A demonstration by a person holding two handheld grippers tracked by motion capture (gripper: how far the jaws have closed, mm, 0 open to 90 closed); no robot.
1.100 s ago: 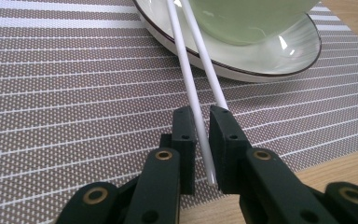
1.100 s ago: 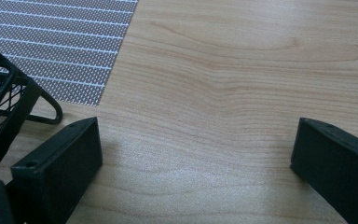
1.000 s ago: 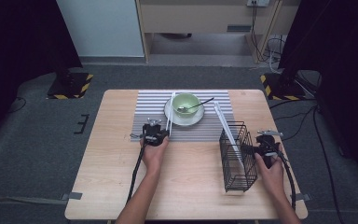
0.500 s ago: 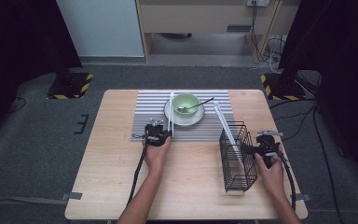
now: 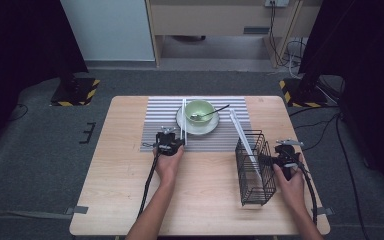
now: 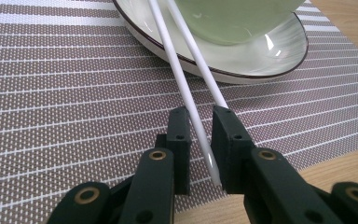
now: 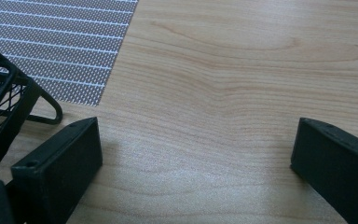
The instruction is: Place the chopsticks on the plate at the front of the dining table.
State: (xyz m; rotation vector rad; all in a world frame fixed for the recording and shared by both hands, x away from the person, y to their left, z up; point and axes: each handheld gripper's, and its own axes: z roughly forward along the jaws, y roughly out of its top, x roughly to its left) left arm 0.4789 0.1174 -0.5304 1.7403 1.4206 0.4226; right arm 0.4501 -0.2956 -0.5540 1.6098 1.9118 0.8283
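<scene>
Two white chopsticks (image 5: pixel 183 120) lie on the striped placemat (image 5: pixel 160 120), left of a green bowl (image 5: pixel 199 110) with a spoon (image 5: pixel 216 110) on a white plate (image 5: pixel 200 131). My left gripper (image 5: pixel 180 141) is at their near ends. In the left gripper view its jaws (image 6: pixel 200 114) stand narrowly open astride one chopstick (image 6: pixel 186 93), with mat showing beside it; the other chopstick (image 6: pixel 205 74) passes by the right jaw tip. My right gripper (image 5: pixel 283 150) rests right of a black wire basket (image 5: pixel 255 167), wide open (image 7: pixel 198 135) over bare wood.
A white stick (image 5: pixel 242 137) leans in the basket, tilted to the far left. The basket's foot (image 7: pixel 46 112) lies just left of my right gripper's left jaw. The plate's rim (image 6: pixel 261 70) is close ahead of my left gripper. Bare wooden table (image 5: pixel 205 200) spans the near side.
My left gripper has edged very slightly right, toward the chopsticks' near ends. The right gripper and the basket have stayed where they were.
</scene>
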